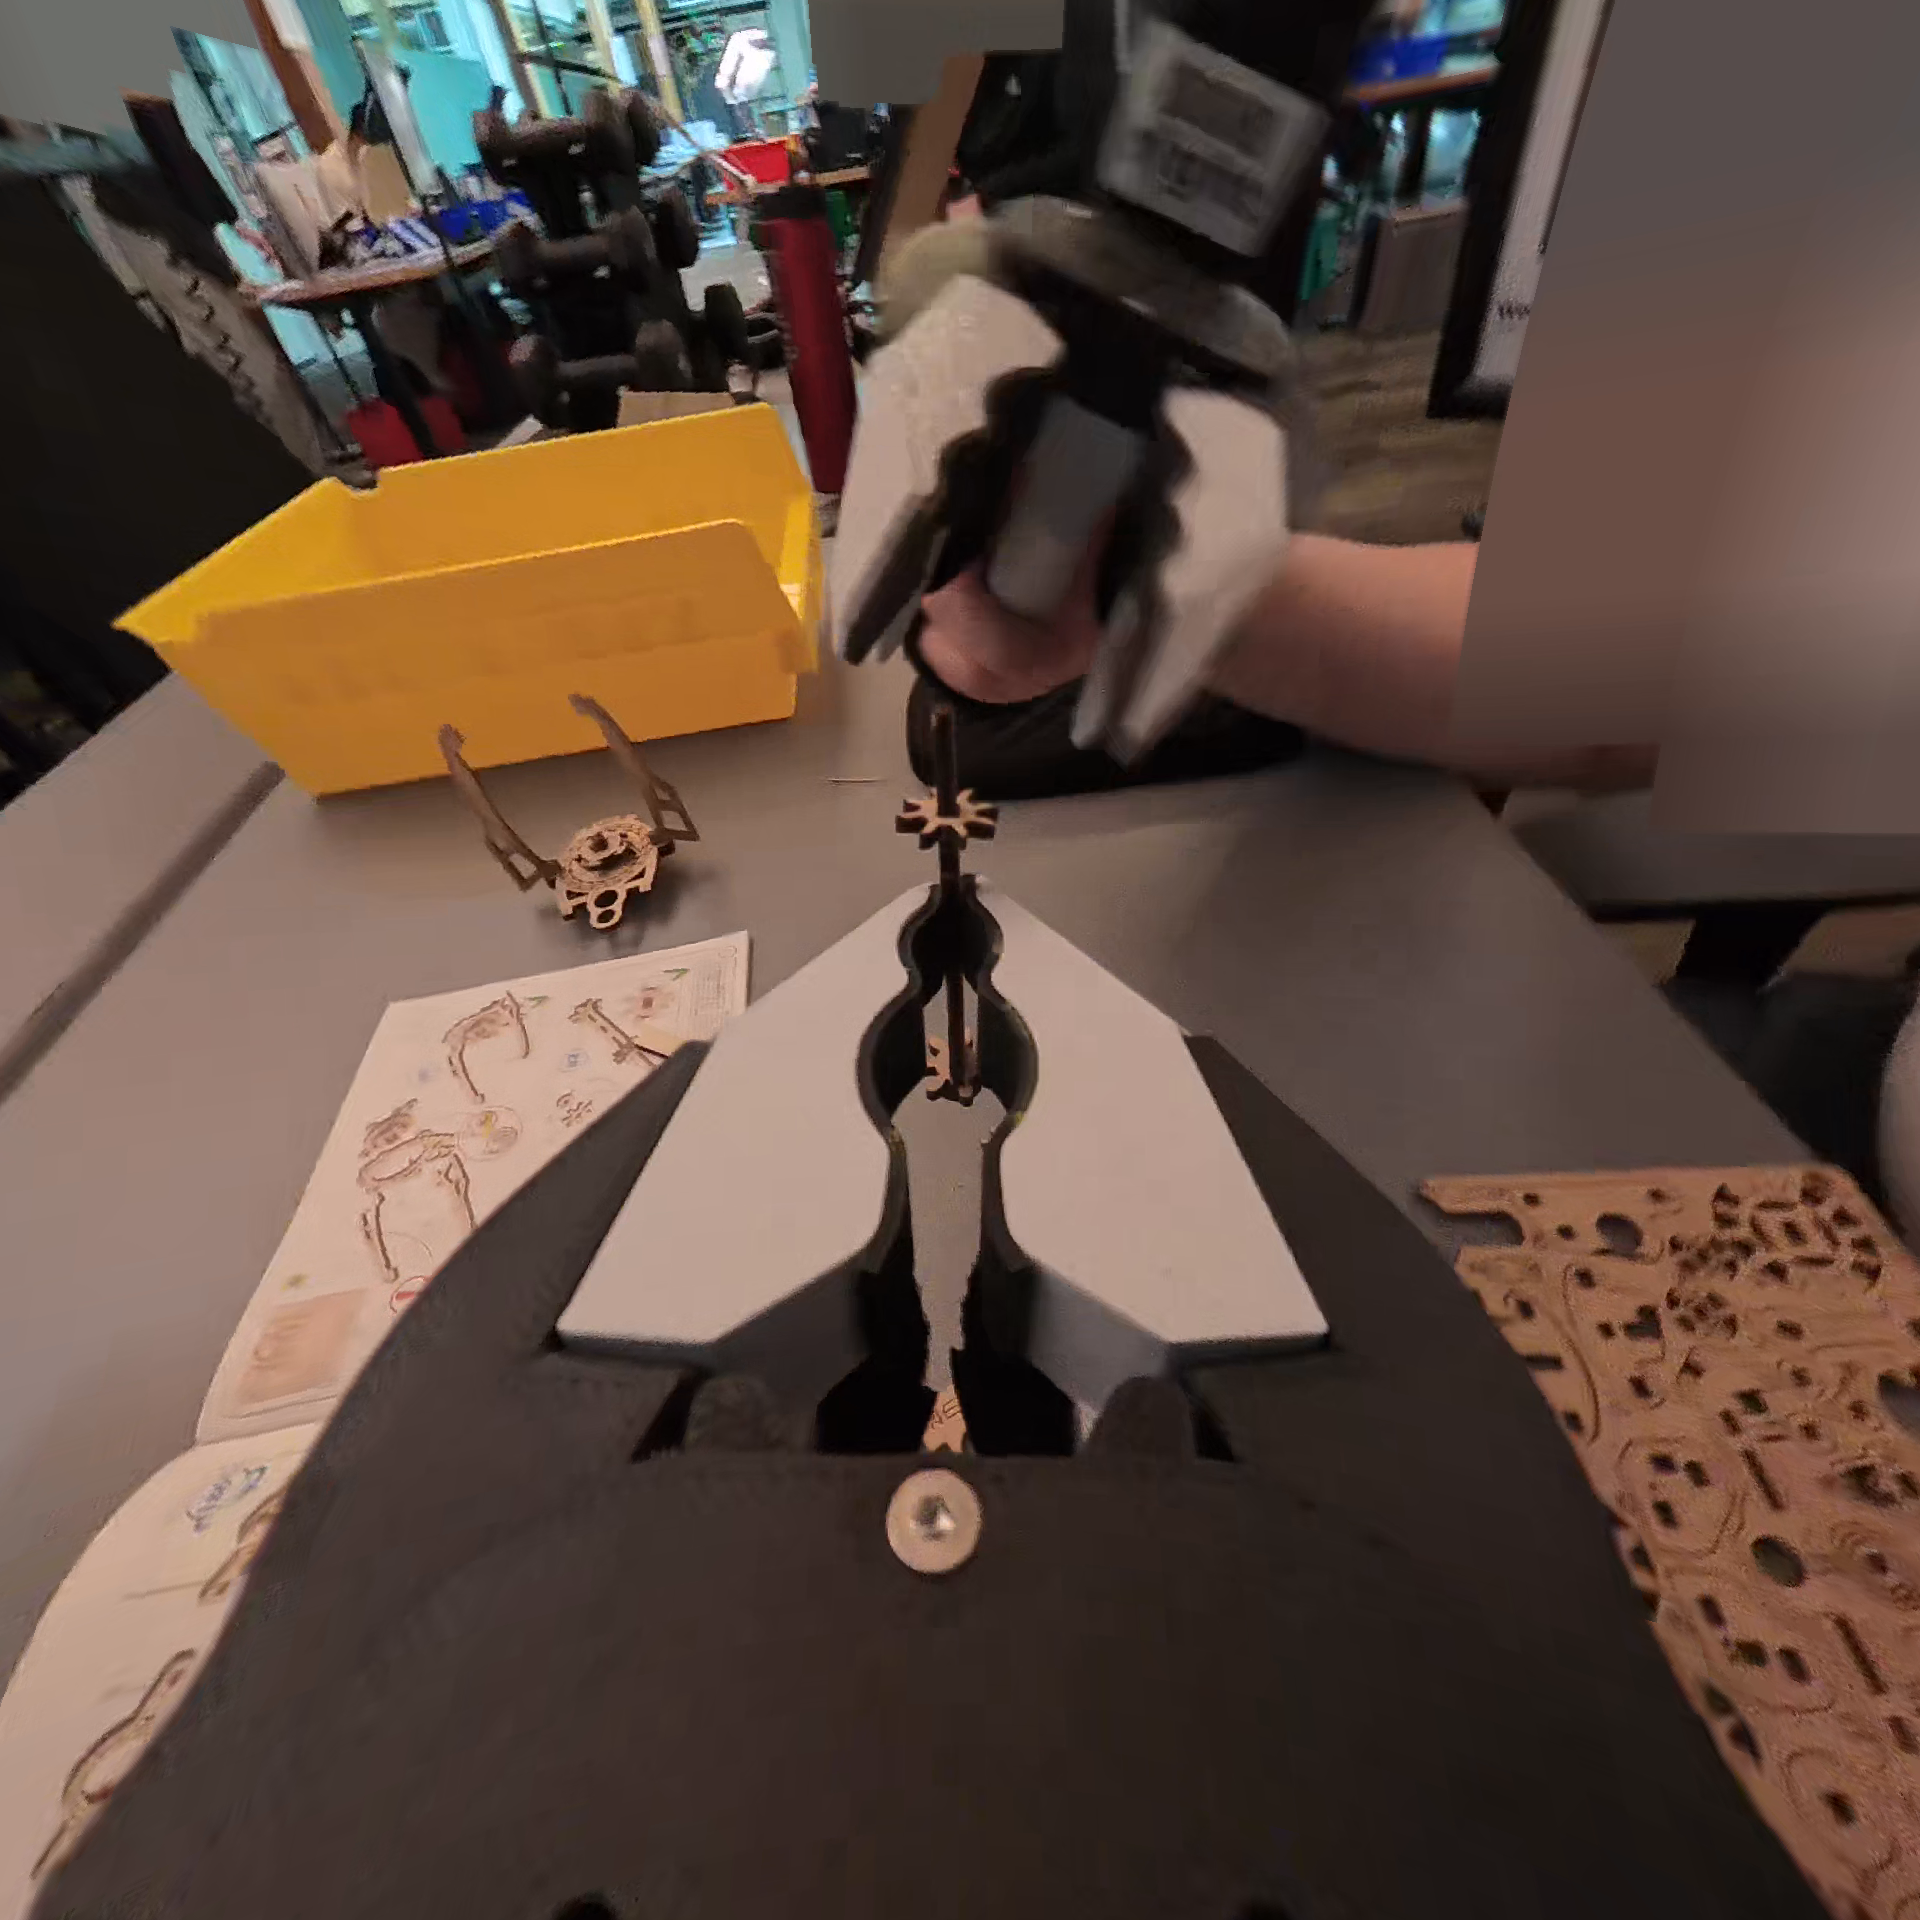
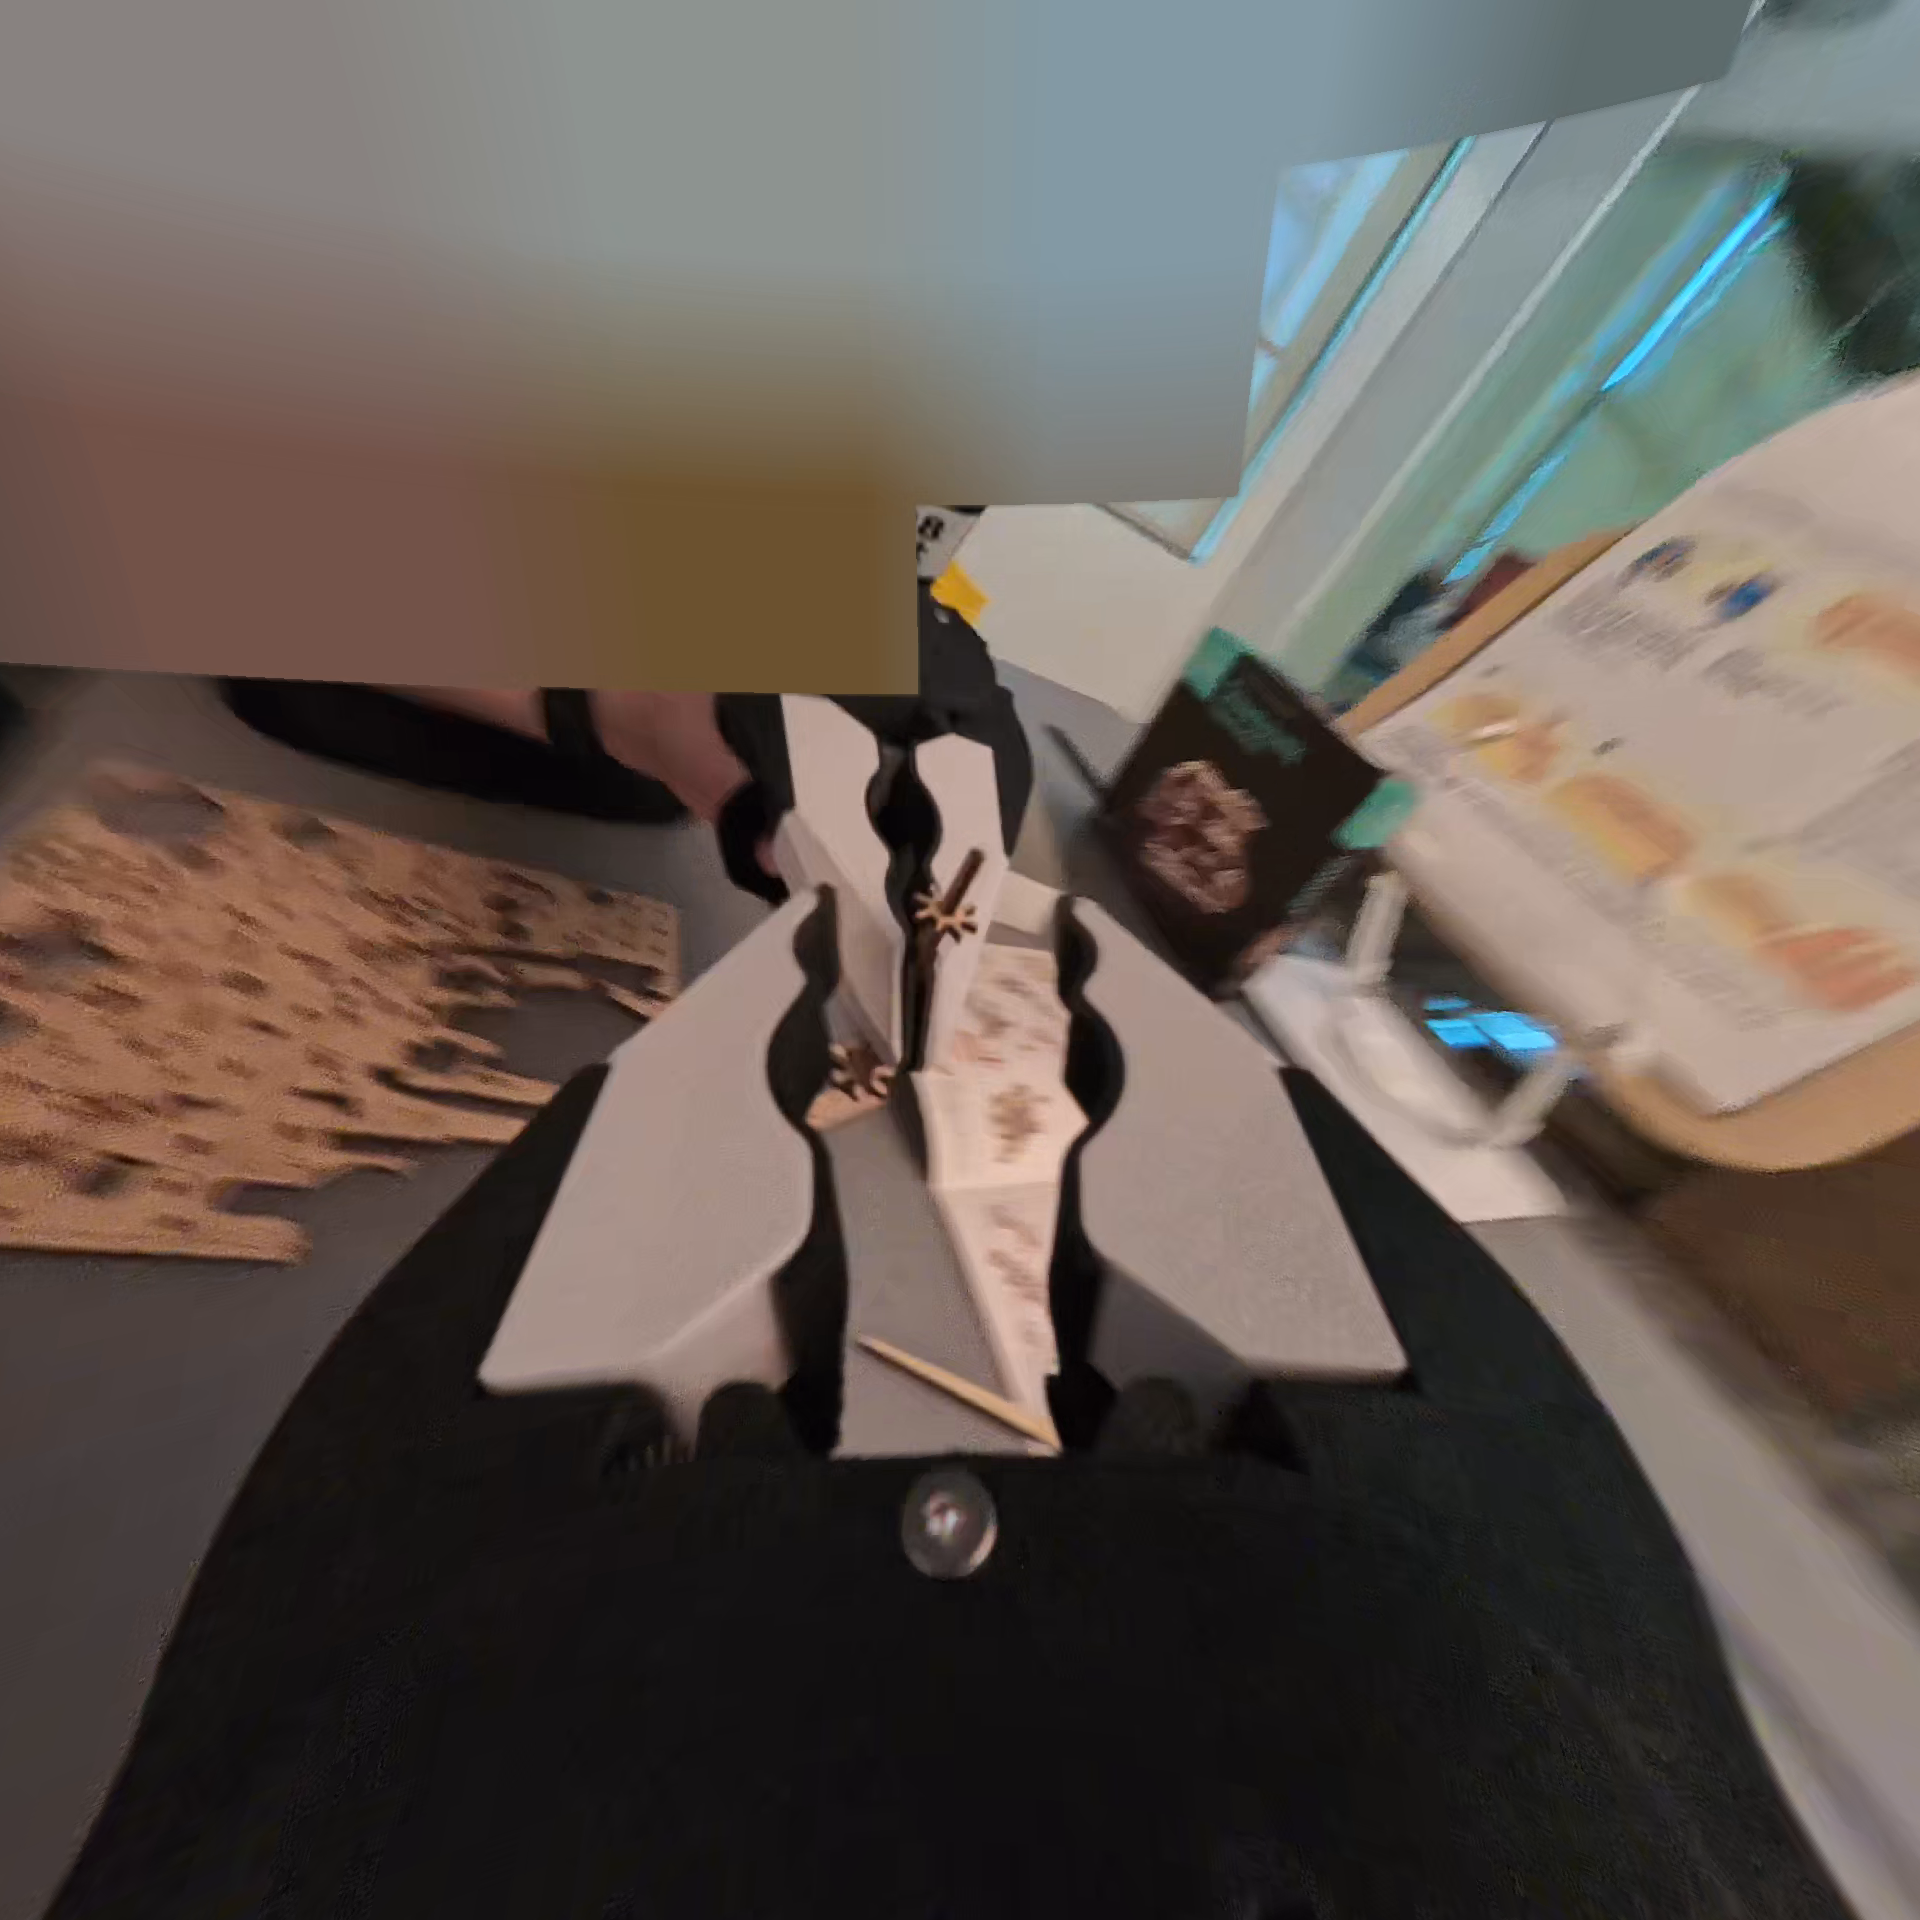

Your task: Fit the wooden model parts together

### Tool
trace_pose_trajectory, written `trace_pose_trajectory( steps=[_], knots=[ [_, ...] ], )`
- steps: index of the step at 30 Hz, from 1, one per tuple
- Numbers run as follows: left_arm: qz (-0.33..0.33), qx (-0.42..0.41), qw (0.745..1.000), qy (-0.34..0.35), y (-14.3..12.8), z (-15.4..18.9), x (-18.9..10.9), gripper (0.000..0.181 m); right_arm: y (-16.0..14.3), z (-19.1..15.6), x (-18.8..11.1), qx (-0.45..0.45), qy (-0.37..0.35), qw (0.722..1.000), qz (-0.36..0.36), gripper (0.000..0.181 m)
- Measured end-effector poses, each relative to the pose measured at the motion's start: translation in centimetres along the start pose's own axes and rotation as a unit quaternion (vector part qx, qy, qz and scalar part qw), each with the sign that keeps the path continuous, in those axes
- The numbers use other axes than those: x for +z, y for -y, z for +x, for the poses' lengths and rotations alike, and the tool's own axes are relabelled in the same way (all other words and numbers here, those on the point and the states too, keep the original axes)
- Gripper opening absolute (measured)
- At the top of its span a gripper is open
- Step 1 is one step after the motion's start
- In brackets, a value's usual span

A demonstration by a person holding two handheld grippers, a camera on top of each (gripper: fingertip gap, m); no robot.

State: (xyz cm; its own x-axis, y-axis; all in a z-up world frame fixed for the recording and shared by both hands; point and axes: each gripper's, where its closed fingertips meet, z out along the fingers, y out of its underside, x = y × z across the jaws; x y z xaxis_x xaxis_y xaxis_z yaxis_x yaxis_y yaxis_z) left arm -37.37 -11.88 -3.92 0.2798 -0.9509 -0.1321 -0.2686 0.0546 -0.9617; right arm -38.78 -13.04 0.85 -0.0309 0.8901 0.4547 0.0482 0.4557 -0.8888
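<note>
My left gripper is shut on a thin wooden axle that sticks out past its tips. A small wooden gear sits on the axle just beyond the tips. A second gear sits on it between the jaws. My right gripper is open and empty, its tips on either side of the front gear. In the left wrist view it hangs just beyond and above the axle's end, held by a hand. A partly built wooden assembly lies farther left.
A yellow bin stands at the back left. An instruction sheet lies on the left and a laser-cut wooden sheet on the right. A toothpick lies on the grey table under my right gripper. A dark box stands beyond. About 5 centimetres separates my left fingertips from my right. Left tips and right tips are each some 25 centimetres from the partly built wooden assembly.
</note>
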Motion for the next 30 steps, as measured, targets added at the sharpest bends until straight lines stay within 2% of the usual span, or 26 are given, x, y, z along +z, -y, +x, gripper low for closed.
trace_pose_trajectory(
  steps=[3, 5, 7, 9, 12, 16, 21, 24, 27, 30],
  knots=[
    [-0.010, 0.022, 1.000, -0.012, -1.3, 0.4, 0.3, 0.000, -1.1, 0.5, 0.0, 0.139, 0.046, 0.989, 0.006, 0.012],
    [-0.020, 0.006, 0.999, -0.025, -2.2, 0.4, 0.7, 0.000, -2.3, -0.2, 0.5, 0.173, 0.079, 0.982, -0.016, 0.020],
    [-0.029, -0.004, 0.999, -0.038, -2.9, 0.5, 0.8, 0.000, -3.8, -0.7, 1.0, 0.170, 0.081, 0.981, -0.055, 0.026],
    [-0.028, -0.002, 0.999, -0.040, -3.2, 0.4, 0.8, 0.000, -4.8, -1.5, 1.4, 0.146, 0.092, 0.982, -0.080, 0.009],
    [-0.021, -0.009, 0.998, -0.055, -3.4, 0.7, 0.9, 0.000, -5.0, -2.2, 1.8, 0.151, 0.104, 0.980, -0.078, 0.004],
    [-0.041, -0.005, 0.997, -0.063, -4.5, 1.0, 1.3, 0.000, -6.2, -2.5, 1.8, 0.146, 0.115, 0.975, -0.119, 0.021],
    [-0.038, -0.006, 0.997, -0.071, -4.5, 1.1, 1.5, 0.000, -4.9, -1.8, 2.2, 0.136, 0.123, 0.976, -0.116, 0.026],
    [-0.039, -0.008, 0.996, -0.074, -4.8, 1.0, 1.5, 0.000, -5.8, -1.8, 1.4, 0.099, 0.147, 0.970, -0.163, 0.026],
    [-0.034, -0.009, 0.997, -0.072, -4.7, 0.9, 1.5, 0.000, -5.5, -1.0, 0.9, 0.086, 0.154, 0.974, -0.141, 0.018],
    [-0.034, -0.011, 0.997, -0.068, -4.7, 0.7, 1.5, 0.000, -5.6, -1.2, 1.2, 0.129, 0.179, 0.968, -0.123, 0.017]
  ],
)
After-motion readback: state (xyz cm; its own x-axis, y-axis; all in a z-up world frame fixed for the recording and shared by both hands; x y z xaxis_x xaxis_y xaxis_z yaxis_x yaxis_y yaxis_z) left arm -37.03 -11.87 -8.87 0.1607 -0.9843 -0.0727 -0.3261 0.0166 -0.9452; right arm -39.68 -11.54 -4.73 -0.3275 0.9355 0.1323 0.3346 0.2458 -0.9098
